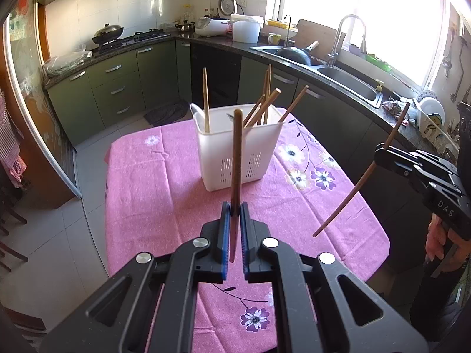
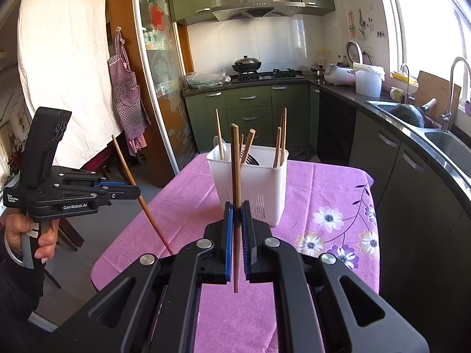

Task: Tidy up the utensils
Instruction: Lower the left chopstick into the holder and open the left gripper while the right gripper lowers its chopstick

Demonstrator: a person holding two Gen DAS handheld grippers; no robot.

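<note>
Nearest the lens, the left tool [image 1: 235, 209] is clamped on 1 dark chopstick [image 1: 237, 153], gripped low on its shaft so most of its length stands nearly upright above the pads, probably so it can drop end-first into the holder. The right tool [image 2: 237, 209] is closed the same way on a second chopstick [image 2: 235, 176], also near vertical. Both hover above the pink floral tabletop [image 1: 164, 182], short of the white slotted utensil holder [image 1: 235, 150], which stands toward the far end and already carries several lighter chopsticks leaning against its walls. Only the right wrist view looks down into the holder, showing a white spoon [image 2: 219, 147] and a dark slotted utensil [image 2: 250, 158]. Each view also shows the other tool side-on, revealing its stick as tilted.
</note>
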